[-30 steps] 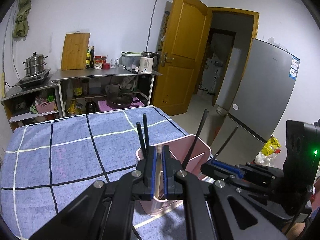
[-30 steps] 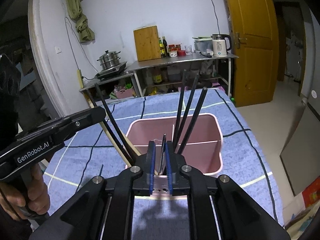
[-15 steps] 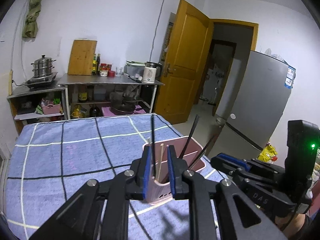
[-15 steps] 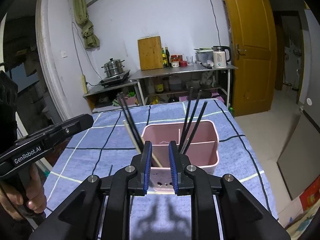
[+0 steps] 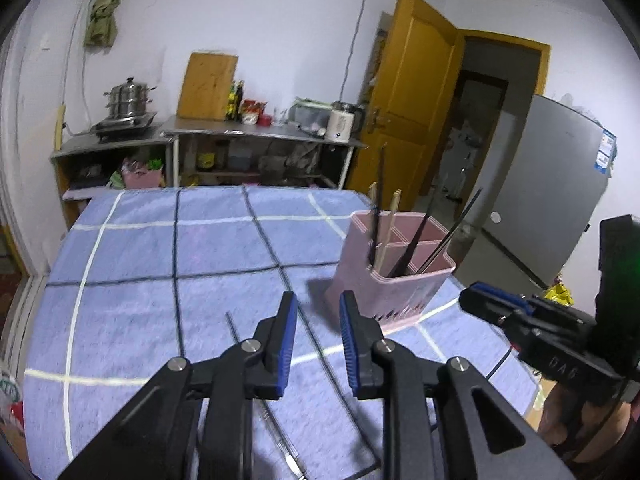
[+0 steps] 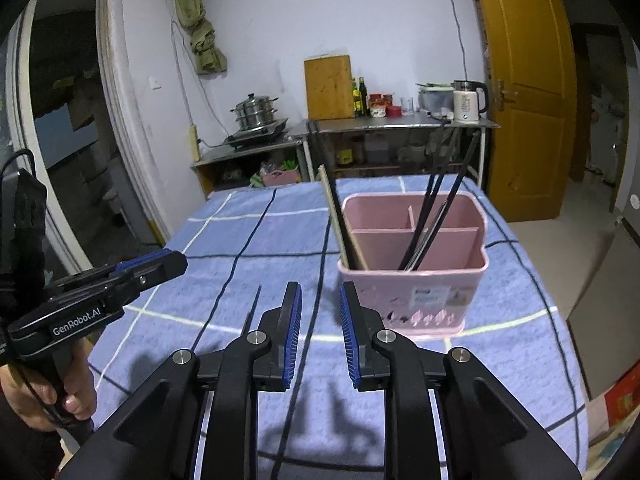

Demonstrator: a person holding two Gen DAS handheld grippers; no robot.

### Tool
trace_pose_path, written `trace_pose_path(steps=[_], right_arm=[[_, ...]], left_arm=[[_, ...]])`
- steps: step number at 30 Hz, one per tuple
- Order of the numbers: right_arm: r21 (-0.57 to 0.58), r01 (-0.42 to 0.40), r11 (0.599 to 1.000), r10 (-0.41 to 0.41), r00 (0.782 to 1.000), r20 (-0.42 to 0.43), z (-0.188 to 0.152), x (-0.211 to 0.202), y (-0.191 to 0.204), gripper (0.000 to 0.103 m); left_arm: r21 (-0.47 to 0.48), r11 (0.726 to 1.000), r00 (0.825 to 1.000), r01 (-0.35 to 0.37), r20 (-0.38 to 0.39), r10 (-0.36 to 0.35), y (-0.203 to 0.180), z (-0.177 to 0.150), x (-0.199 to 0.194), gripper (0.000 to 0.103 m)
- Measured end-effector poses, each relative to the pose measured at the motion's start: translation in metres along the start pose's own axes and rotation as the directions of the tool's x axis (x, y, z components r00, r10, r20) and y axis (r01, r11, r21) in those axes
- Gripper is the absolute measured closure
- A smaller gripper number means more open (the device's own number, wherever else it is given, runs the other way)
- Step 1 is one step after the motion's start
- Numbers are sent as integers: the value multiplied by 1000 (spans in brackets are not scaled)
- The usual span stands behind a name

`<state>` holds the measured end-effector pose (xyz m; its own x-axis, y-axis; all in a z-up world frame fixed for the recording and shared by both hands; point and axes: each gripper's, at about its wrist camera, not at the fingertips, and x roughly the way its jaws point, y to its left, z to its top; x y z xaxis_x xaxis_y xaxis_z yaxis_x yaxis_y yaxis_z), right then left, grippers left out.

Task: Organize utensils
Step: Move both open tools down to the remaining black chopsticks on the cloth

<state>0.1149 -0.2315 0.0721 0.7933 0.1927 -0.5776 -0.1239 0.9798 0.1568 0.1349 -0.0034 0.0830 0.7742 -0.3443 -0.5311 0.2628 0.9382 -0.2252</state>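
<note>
A pink utensil holder (image 5: 390, 280) (image 6: 414, 280) stands on the blue checked tablecloth (image 5: 160, 248). Black chopsticks (image 6: 434, 216) and wooden chopsticks (image 5: 386, 232) stand in its compartments. My left gripper (image 5: 318, 316) is open and empty, above the cloth and left of the holder. A thin chopstick (image 5: 240, 336) lies on the cloth under its left finger. My right gripper (image 6: 319, 312) is open and empty, in front of the holder. A dark chopstick (image 6: 252, 308) lies on the cloth left of it. The left gripper also shows in the right wrist view (image 6: 120, 280).
A steel counter (image 6: 400, 124) with a kettle (image 6: 466, 100), cutting board and bottles stands behind the table. A steamer pot (image 6: 256, 112) sits on a lower shelf. A yellow door (image 5: 408, 100) and a grey fridge (image 5: 552, 200) are at the right.
Both grippers opened, let go of the utensils in the holder and pulled back and up from it. The holder now stands farther ahead in both views.
</note>
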Motion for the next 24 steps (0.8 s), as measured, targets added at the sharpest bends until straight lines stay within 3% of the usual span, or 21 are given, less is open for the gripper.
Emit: trace_pose_path(steps=[12, 24], right_arm=[[-13, -53, 998, 52, 995, -80, -25, 31, 14, 82], [-21, -86, 996, 82, 984, -156, -42, 64, 21, 82]], left_arm=[[-81, 994, 991, -74, -115, 65, 39, -42, 31, 80], [-118, 981, 956, -153, -268, 117, 57, -83, 89, 80]])
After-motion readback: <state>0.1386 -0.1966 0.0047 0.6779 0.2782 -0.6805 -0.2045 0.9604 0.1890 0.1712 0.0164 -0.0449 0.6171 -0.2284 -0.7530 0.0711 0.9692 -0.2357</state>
